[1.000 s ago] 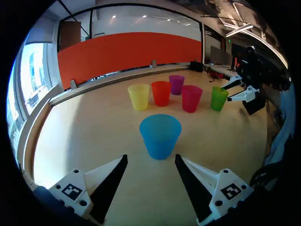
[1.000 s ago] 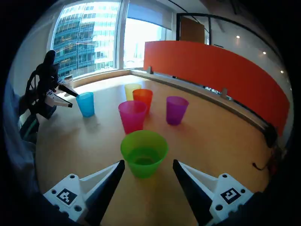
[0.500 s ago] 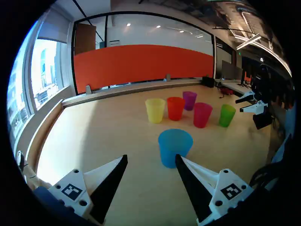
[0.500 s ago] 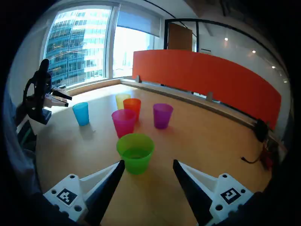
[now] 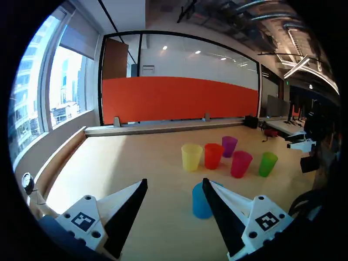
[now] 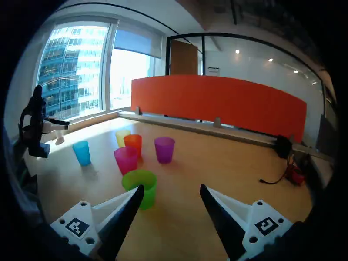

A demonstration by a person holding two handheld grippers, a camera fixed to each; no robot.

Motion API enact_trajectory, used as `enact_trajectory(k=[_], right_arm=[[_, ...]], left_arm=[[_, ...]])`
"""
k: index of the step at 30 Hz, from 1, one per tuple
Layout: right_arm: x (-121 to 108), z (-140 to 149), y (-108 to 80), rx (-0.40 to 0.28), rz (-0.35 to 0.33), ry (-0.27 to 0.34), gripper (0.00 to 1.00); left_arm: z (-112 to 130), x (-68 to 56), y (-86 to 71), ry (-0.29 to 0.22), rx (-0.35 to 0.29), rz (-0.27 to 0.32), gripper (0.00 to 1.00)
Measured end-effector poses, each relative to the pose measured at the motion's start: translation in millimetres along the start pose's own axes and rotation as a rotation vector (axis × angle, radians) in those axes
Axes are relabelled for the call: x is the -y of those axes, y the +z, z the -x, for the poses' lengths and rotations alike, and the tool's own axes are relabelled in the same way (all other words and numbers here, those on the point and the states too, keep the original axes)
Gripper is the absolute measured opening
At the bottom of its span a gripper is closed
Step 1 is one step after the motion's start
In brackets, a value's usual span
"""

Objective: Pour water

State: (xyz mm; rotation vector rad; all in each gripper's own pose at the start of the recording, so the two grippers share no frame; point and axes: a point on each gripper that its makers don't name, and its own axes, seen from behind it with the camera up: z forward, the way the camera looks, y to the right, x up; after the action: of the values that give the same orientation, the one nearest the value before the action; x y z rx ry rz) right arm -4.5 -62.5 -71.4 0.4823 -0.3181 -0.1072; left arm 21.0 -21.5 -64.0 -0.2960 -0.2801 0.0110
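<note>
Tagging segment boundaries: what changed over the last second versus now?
Both grippers backed away. The left gripper retreated from the blue cup, which now looks smaller and sits partly behind one finger. The right gripper retreated from the green cup, now beside one finger. Nothing was gripped; both stayed open, and neither cup moved on the table.

Left gripper (image 5: pixel 174 182): jaws spread apart.
Translucent blue plastic cup (image 5: pixel 199 205): upright on pale wooden tabletop (image 5: pixel 130 165), partly behind one finger.
Cluster of five coloured plastic cups (image 5: pixel 229 147): upright, well beyond it.
</note>
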Motion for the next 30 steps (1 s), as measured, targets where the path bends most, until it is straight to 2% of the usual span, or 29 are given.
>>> enact_trajectory(k=[5,9,14,23,30], right_arm=[[-13,-15,-6.8,-0.055,0.061,0.021,0.99],[-24,-30,-10.4,-0.107,0.112,0.040,0.99],[-34,-52,-15.0,-0.179,0.172,0.050,0.99],[-50,-87,-21.9,-0.295,0.277,0.041,0.99],[-59,-98,-26.0,-0.347,0.345,0.049,0.99]], left_arm=[[-19,0.5,-1.3,-0.003,-0.064,-0.038,0.94],[-33,-5.3,-1.3,0.008,-0.109,-0.047,0.94],[-49,-12.2,-0.5,-0.006,-0.165,-0.054,0.94],[-71,-17.6,-0.8,-0.014,-0.232,-0.074,0.94],[-82,-23.6,1.0,-0.008,-0.269,-0.082,0.93]])
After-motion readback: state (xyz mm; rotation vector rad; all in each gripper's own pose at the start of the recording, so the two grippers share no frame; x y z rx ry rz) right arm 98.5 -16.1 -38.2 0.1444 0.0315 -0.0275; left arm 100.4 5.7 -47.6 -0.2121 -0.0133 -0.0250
